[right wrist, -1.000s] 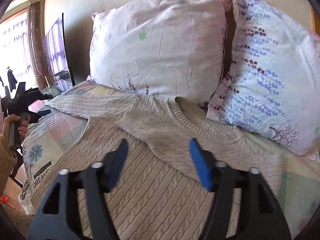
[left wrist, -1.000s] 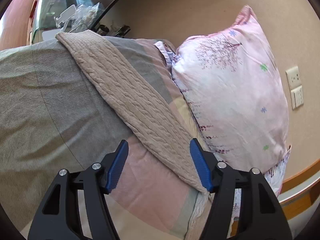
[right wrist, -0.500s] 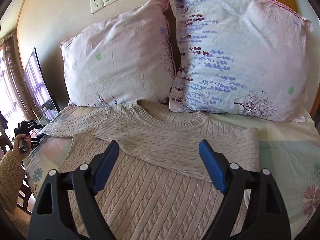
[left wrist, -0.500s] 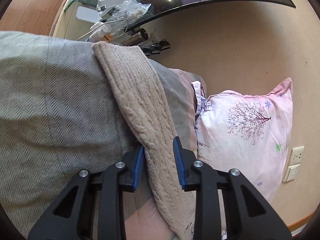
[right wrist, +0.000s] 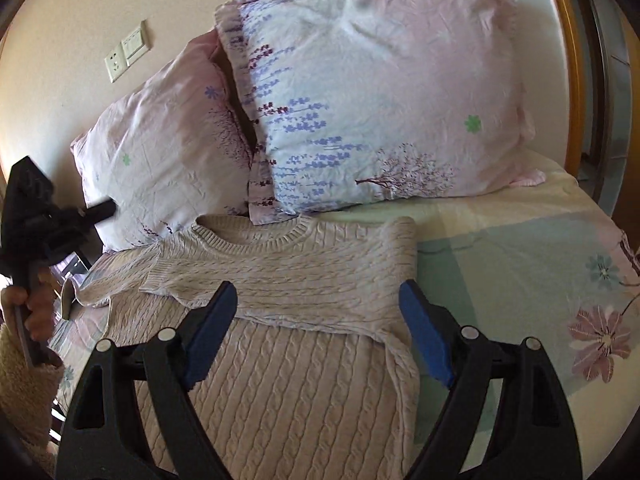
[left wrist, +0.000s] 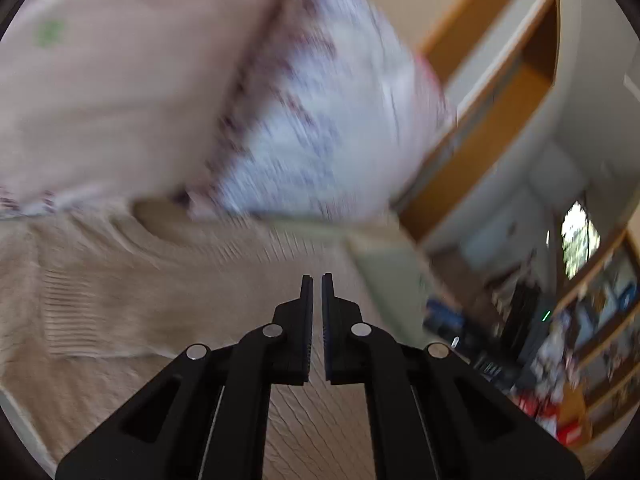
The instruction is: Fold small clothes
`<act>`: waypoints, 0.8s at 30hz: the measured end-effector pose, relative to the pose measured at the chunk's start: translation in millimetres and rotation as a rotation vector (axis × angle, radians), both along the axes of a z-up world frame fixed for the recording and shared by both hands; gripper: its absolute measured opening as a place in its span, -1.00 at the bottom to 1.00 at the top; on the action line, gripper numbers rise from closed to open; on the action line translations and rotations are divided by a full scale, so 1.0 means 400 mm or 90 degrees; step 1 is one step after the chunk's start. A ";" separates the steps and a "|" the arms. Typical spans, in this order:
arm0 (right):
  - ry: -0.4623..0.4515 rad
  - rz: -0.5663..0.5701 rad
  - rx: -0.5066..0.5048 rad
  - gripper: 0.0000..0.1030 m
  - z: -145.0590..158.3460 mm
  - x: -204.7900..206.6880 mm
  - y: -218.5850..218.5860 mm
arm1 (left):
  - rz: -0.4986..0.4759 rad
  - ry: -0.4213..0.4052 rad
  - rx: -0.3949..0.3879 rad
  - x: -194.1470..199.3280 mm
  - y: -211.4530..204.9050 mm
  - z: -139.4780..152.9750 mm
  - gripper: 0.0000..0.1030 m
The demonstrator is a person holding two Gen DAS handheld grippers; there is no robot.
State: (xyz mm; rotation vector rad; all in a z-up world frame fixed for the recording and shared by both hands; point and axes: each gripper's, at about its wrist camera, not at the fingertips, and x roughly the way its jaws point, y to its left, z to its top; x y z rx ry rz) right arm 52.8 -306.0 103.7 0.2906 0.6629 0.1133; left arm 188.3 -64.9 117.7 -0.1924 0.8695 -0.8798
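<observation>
A beige cable-knit sweater lies flat on the bed, its right sleeve folded across the chest and its left sleeve stretched toward the bed's left edge. My right gripper is open and empty, hovering above the sweater's middle. My left gripper has its jaws nearly together above the sweater in a blurred view; I see no cloth between them. It also shows in the right wrist view, raised at the far left in a hand.
Two floral pillows lean on the wall behind the sweater. The floral bedsheet extends right. A wall socket is upper left. A wooden headboard edge and cluttered shelves lie right.
My left gripper closed on the left sleeve by the bed's edge, then swung up and over toward the sweater's body; the view is now blurred. My right gripper drew back slightly, staying open.
</observation>
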 end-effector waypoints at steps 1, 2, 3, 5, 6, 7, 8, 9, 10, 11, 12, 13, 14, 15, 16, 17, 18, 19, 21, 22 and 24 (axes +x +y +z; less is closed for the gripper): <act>0.010 -0.005 0.003 0.61 -0.007 -0.008 -0.011 | -0.035 0.010 0.061 -0.018 -0.073 -0.041 -0.96; 0.013 -0.004 0.005 0.61 -0.012 -0.021 -0.021 | -0.055 0.011 0.090 -0.041 -0.103 -0.069 -0.96; 0.012 -0.002 0.001 0.61 -0.015 -0.037 -0.027 | -0.065 0.003 0.097 -0.068 -0.101 -0.083 -0.96; 0.010 -0.003 -0.017 0.66 -0.023 -0.061 -0.040 | -0.010 -0.018 0.091 -0.097 -0.021 -0.082 -0.96; 0.012 -0.007 -0.019 0.68 -0.028 -0.065 -0.047 | 0.044 -0.023 0.084 -0.099 0.050 -0.076 -0.96; 0.019 -0.010 -0.014 0.69 -0.038 -0.065 -0.055 | 0.104 -0.021 0.076 -0.096 0.134 -0.075 -0.96; 0.026 -0.012 -0.006 0.69 -0.047 -0.063 -0.061 | 0.172 -0.016 0.067 -0.096 0.224 -0.077 -0.96; 0.035 -0.013 0.007 0.69 -0.058 -0.056 -0.067 | 0.255 -0.008 0.058 -0.100 0.330 -0.083 -0.96; 0.042 -0.014 0.016 0.69 -0.067 -0.050 -0.070 | 0.343 0.003 0.049 -0.101 0.437 -0.087 -0.96; 0.048 -0.013 0.025 0.69 -0.076 -0.043 -0.070 | 0.430 0.020 0.034 -0.110 0.536 -0.094 -0.96; 0.050 -0.010 0.030 0.69 -0.082 -0.038 -0.066 | 0.525 0.053 0.005 -0.121 0.650 -0.109 -0.96; 0.051 -0.008 0.030 0.69 -0.086 -0.033 -0.060 | 0.601 0.092 -0.035 -0.133 0.745 -0.128 -0.96; 0.052 -0.004 0.027 0.69 -0.090 -0.026 -0.049 | 0.673 0.140 -0.079 -0.137 0.827 -0.150 -0.96; 0.054 -0.001 0.023 0.69 -0.094 -0.019 -0.040 | 0.727 0.184 -0.121 -0.144 0.906 -0.175 -0.96; 0.057 0.002 0.020 0.69 -0.098 -0.014 -0.031 | 0.756 0.209 -0.153 -0.144 0.961 -0.195 -0.96; 0.060 0.005 0.017 0.69 -0.101 -0.010 -0.023 | 0.773 0.227 -0.176 -0.132 0.999 -0.206 -0.96; 0.065 0.008 0.013 0.69 -0.105 -0.004 -0.015 | 0.792 0.247 -0.200 -0.126 1.033 -0.222 -0.96; 0.070 0.009 0.008 0.69 -0.107 -0.001 -0.008 | 0.804 0.267 -0.230 -0.119 1.064 -0.236 -0.96; 0.077 0.006 -0.005 0.69 -0.111 0.004 0.003 | 0.812 0.279 -0.272 -0.108 1.106 -0.246 -0.96; 0.079 0.004 -0.009 0.69 -0.112 0.004 0.005 | 0.822 0.274 -0.281 -0.103 1.114 -0.241 -0.96; 0.084 0.002 -0.015 0.69 -0.117 0.003 0.003 | 0.838 0.248 -0.271 -0.098 1.122 -0.221 -0.92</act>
